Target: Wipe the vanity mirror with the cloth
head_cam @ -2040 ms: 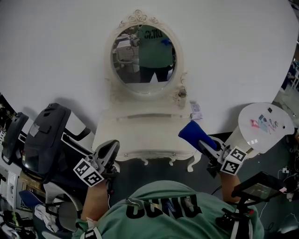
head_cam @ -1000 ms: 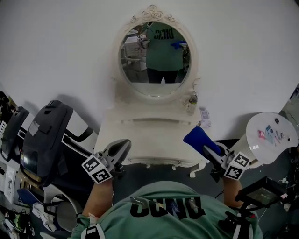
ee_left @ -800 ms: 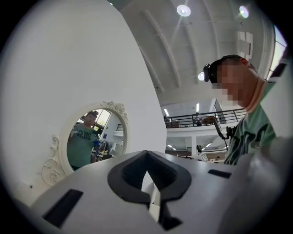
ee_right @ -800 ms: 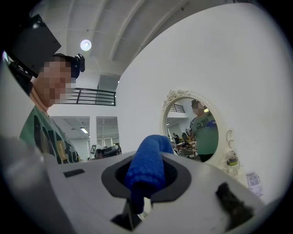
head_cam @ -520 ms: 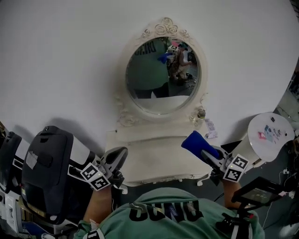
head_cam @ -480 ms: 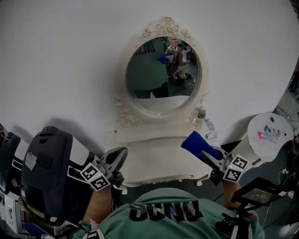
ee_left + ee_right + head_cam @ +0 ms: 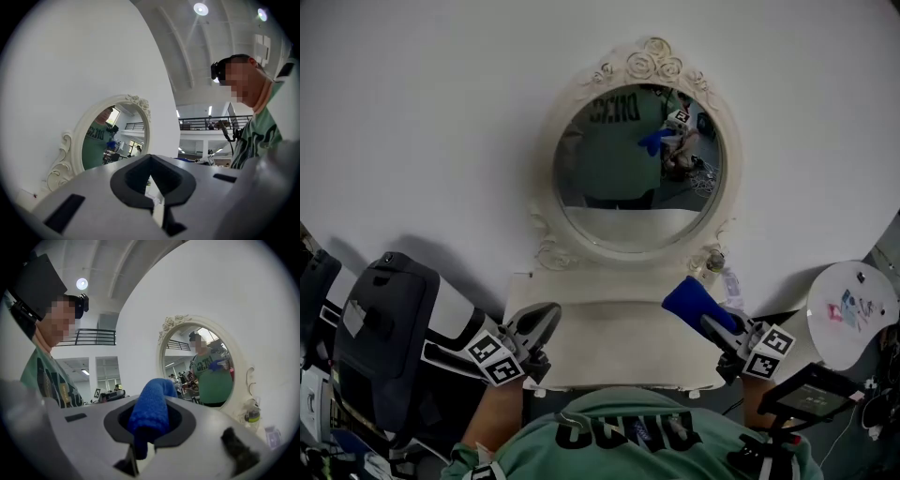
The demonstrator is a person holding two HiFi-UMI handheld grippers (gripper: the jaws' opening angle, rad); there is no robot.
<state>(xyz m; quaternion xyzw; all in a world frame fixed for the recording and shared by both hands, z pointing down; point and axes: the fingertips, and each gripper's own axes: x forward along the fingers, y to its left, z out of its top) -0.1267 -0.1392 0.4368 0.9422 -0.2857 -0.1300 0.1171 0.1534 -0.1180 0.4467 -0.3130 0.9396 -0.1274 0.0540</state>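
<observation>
An oval vanity mirror [image 7: 637, 169] in a white carved frame stands on a small white dressing table [image 7: 609, 342] against the wall. It also shows in the left gripper view [image 7: 110, 138] and the right gripper view [image 7: 206, 369]. My right gripper [image 7: 712, 323] is shut on a blue cloth [image 7: 692, 300], held over the table's right end, below the mirror. The cloth [image 7: 151, 416] sticks up between the jaws. My left gripper [image 7: 539, 323] hangs over the table's left end with its jaws closed together and nothing between them.
A black chair [image 7: 380, 328] stands left of the table. A small bottle [image 7: 712, 261] sits at the mirror's right foot. A round white panel [image 7: 853, 314] and a dark tablet [image 7: 802, 398] are at the right.
The view has shifted, so the mirror sits larger and closer. Both grippers stay over the table ends, the right one still holding the cloth.
</observation>
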